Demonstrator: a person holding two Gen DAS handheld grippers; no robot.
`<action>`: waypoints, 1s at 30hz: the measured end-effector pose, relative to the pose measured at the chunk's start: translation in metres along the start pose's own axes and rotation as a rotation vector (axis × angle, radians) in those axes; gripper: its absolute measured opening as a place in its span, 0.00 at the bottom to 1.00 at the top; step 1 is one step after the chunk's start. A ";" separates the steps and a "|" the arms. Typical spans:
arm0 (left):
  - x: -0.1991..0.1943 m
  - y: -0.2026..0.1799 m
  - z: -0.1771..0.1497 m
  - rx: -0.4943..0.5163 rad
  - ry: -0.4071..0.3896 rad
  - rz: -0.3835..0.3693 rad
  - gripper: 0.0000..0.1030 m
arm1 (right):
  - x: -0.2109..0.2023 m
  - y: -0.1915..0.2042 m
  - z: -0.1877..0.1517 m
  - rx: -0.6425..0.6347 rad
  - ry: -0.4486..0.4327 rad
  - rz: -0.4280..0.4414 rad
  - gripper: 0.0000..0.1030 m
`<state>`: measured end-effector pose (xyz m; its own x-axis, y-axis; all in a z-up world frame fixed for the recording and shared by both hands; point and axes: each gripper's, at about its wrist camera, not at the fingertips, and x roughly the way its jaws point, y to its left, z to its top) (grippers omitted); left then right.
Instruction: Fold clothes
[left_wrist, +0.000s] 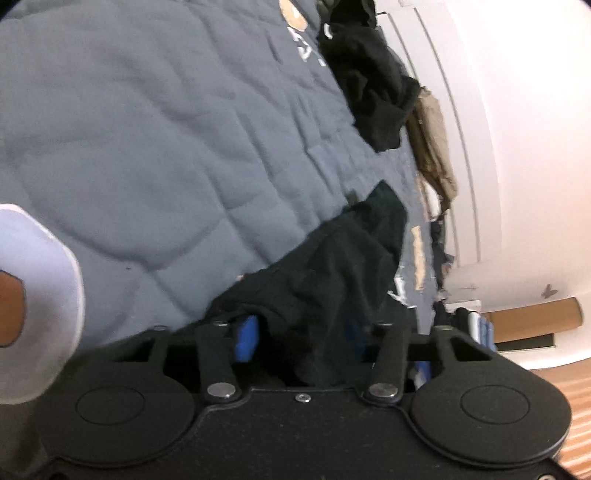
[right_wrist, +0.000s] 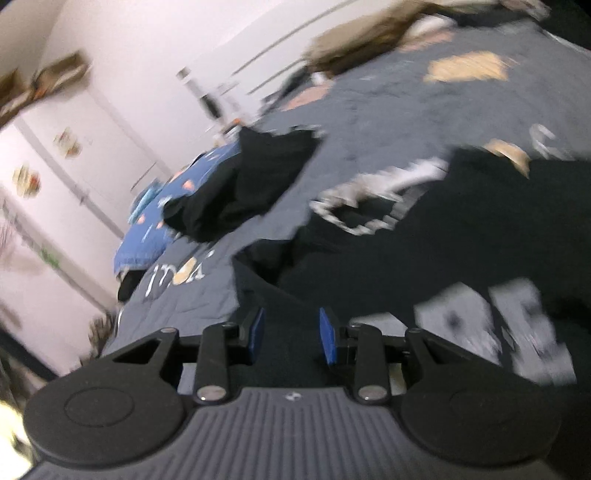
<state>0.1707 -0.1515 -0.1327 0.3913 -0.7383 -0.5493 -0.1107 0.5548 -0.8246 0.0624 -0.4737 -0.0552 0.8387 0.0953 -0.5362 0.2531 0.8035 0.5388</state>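
Observation:
In the left wrist view a black garment (left_wrist: 332, 266) lies bunched on a grey quilted bedspread (left_wrist: 147, 129). My left gripper (left_wrist: 301, 338) has black cloth filling the gap between its blue pads (left_wrist: 245, 341), which stand apart. In the right wrist view, which is blurred, a black shirt with white print (right_wrist: 443, 240) is spread on the bedspread (right_wrist: 388, 122). My right gripper (right_wrist: 291, 332) hovers over the shirt's near edge, blue pads (right_wrist: 328, 341) apart, nothing between them.
A second black garment (left_wrist: 369, 81) and a tan one (left_wrist: 436, 147) lie at the bed's far edge by a white wall (left_wrist: 517, 147). The right wrist view shows another black pile (right_wrist: 243, 184) on a blue pillow (right_wrist: 147, 236), near white wardrobe doors (right_wrist: 74, 155).

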 end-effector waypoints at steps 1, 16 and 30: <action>0.000 0.001 0.000 0.004 0.000 0.013 0.27 | 0.009 0.008 0.004 -0.049 0.009 -0.007 0.35; 0.001 0.002 0.002 0.001 0.013 0.065 0.19 | 0.118 0.074 0.035 -0.366 0.175 -0.064 0.40; -0.030 -0.027 -0.020 0.171 -0.149 0.068 0.04 | 0.153 0.060 0.060 -0.097 0.171 -0.044 0.06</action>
<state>0.1438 -0.1517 -0.0969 0.5205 -0.6394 -0.5659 0.0103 0.6674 -0.7446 0.2353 -0.4459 -0.0657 0.7318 0.1501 -0.6647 0.2335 0.8611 0.4516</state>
